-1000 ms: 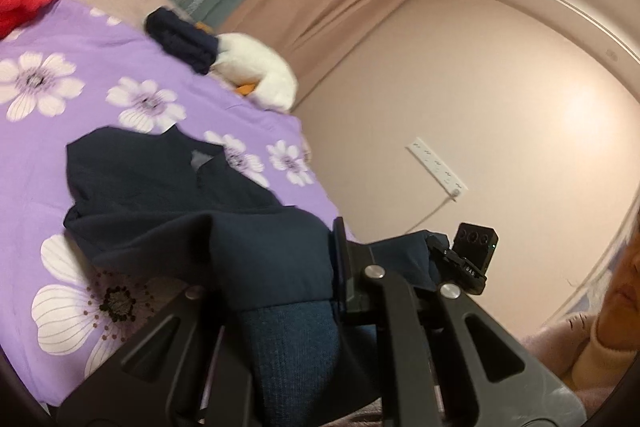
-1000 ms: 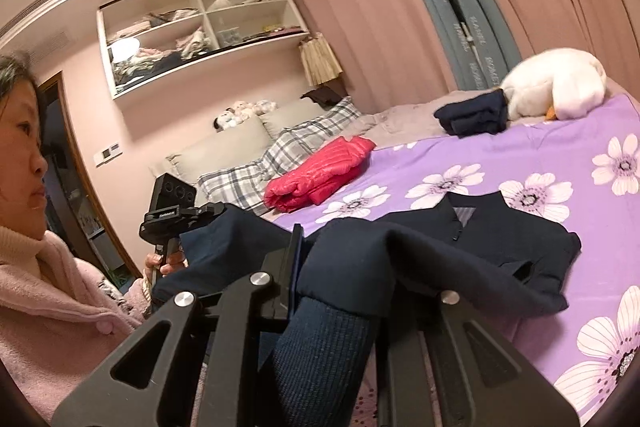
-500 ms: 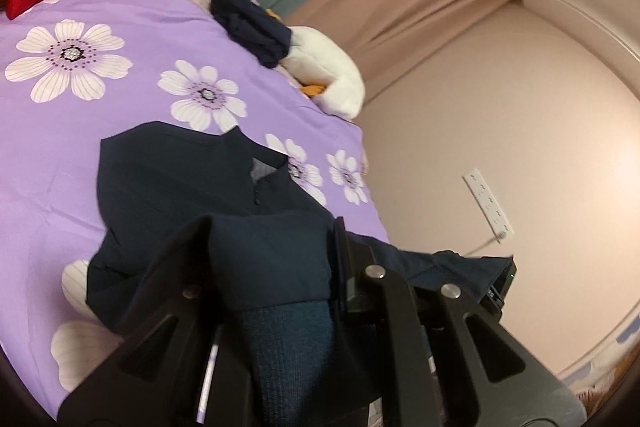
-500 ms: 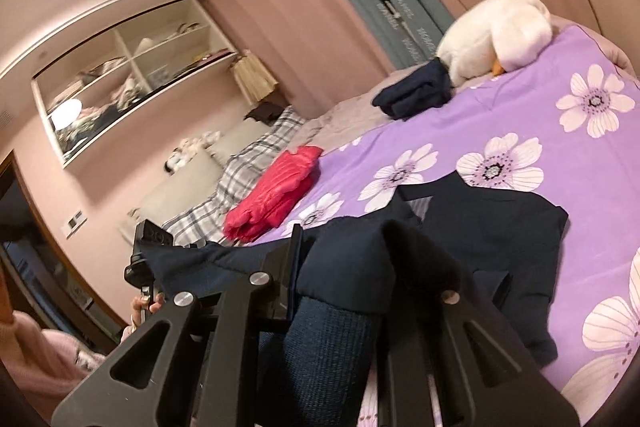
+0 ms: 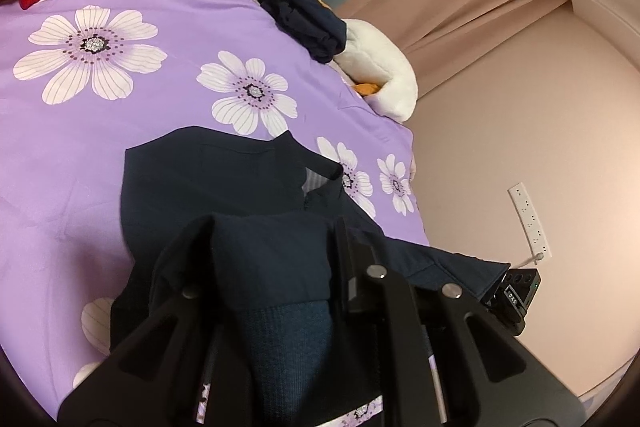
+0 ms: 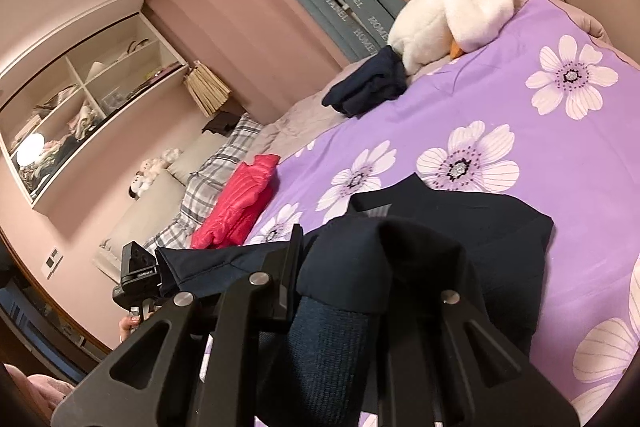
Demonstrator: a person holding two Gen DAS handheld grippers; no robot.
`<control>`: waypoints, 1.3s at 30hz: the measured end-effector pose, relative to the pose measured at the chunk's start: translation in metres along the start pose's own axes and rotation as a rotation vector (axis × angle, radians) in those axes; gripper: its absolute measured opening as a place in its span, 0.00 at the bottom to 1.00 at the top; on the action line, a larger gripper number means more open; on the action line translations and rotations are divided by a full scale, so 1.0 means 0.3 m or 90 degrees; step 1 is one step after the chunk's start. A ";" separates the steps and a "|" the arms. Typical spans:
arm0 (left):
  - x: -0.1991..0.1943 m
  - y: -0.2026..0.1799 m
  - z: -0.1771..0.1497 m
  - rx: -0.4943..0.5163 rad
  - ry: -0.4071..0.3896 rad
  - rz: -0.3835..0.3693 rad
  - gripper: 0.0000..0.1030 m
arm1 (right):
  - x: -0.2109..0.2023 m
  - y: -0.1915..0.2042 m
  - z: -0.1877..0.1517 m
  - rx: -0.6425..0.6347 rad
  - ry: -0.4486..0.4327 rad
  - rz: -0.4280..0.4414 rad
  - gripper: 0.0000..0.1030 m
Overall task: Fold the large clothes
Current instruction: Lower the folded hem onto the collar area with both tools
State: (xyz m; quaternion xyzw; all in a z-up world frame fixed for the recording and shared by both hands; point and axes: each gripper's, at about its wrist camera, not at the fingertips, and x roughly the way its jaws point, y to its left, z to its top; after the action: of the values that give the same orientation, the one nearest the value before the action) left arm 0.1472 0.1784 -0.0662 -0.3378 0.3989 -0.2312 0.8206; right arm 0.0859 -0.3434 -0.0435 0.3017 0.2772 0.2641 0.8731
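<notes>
The navy jacket [image 5: 224, 183] lies w/ its collar end flat on the purple floral bedspread [image 5: 100, 131], near end lifted off the bed and stretched between both tools. Left gripper [image 5: 276, 259] has its jaws clamped on the ribbed hem/cuff part; right gripper [image 6: 340, 259] likewise pinches a ribbed bit of the same jacket [image 6: 472, 227], fabric taut between them. Step in hand looks like carrying the near half over the far half. To do it well: keep both grips level & equally spaced so the fold edge runs straight, hold tension so no slack bunches, lay the hem square to the shoulders before letting go. Far off: folded dark garment [image 5: 304, 15], white plush duck [image 6: 448, 15], red puffer jacket [image 6: 236, 207], all well apart from the work.
</notes>
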 end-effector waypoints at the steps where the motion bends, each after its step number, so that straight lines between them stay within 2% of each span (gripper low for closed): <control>1: 0.014 0.013 0.002 -0.005 0.003 0.000 0.11 | 0.007 -0.007 0.002 0.001 0.001 -0.003 0.15; 7: 0.099 0.069 0.012 -0.025 0.023 0.025 0.12 | 0.073 -0.087 -0.004 0.028 0.021 -0.045 0.15; 13: 0.154 0.122 0.032 -0.045 0.037 0.029 0.14 | 0.136 -0.147 -0.020 0.029 0.044 -0.082 0.15; 19: 0.225 0.150 0.072 -0.048 0.045 0.049 0.14 | 0.201 -0.210 -0.003 0.049 0.052 -0.096 0.15; 28: 0.323 0.212 0.147 -0.088 0.066 0.060 0.14 | 0.295 -0.275 0.040 0.068 0.063 -0.117 0.15; 39: 0.415 0.225 0.249 -0.096 0.070 0.083 0.15 | 0.384 -0.344 0.106 0.100 0.051 -0.136 0.15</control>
State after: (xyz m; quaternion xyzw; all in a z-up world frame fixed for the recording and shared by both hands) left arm 0.2868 0.1702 -0.1443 -0.3589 0.4802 -0.1650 0.7831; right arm 0.2180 -0.3531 -0.1293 0.3273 0.3620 0.1589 0.8583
